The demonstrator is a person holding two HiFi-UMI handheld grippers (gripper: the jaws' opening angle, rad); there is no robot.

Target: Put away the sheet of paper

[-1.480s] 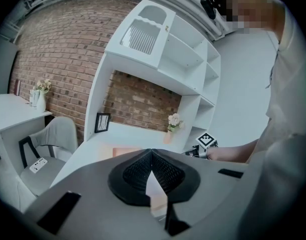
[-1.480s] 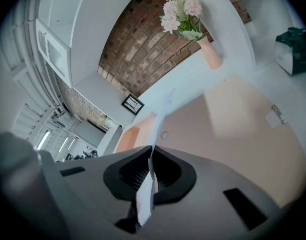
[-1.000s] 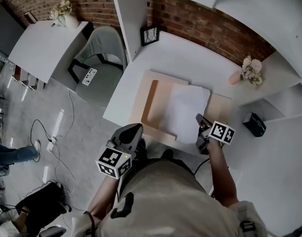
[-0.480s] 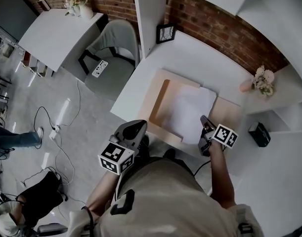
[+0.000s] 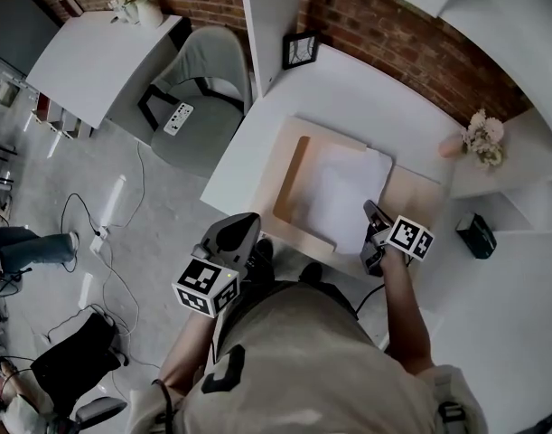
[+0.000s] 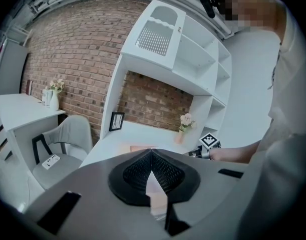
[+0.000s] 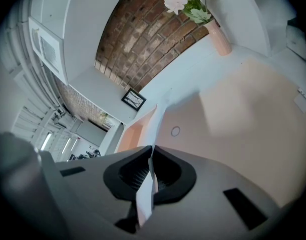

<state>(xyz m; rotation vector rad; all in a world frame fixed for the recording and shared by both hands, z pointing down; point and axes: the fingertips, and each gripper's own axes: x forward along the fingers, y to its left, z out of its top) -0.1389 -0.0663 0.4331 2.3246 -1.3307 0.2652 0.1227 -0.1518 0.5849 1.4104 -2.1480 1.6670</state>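
Head view looks down on a white desk (image 5: 348,89) with an open beige folder (image 5: 413,199) lying flat on it. The sheet of paper (image 5: 343,193) rests over the middle of the folder, and its near right corner is at the tip of the right hand-held gripper (image 5: 369,212).

Right gripper view shows that gripper's jaws (image 7: 151,153) pressed together on the paper (image 7: 156,120), which passes edge-on between the pads and rises away from them above the folder's beige surface (image 7: 243,114).

Left gripper view shows the left hand-held gripper (image 6: 151,153) with its jaw tips meeting and nothing between them. In the head view the left hand-held gripper (image 5: 247,224) is off the desk's near edge, well apart from the paper and to the left of the folder.

A pink vase of flowers (image 5: 452,145) stands at the far right of the desk. A small picture frame (image 5: 300,50) leans against the brick wall at the far left.
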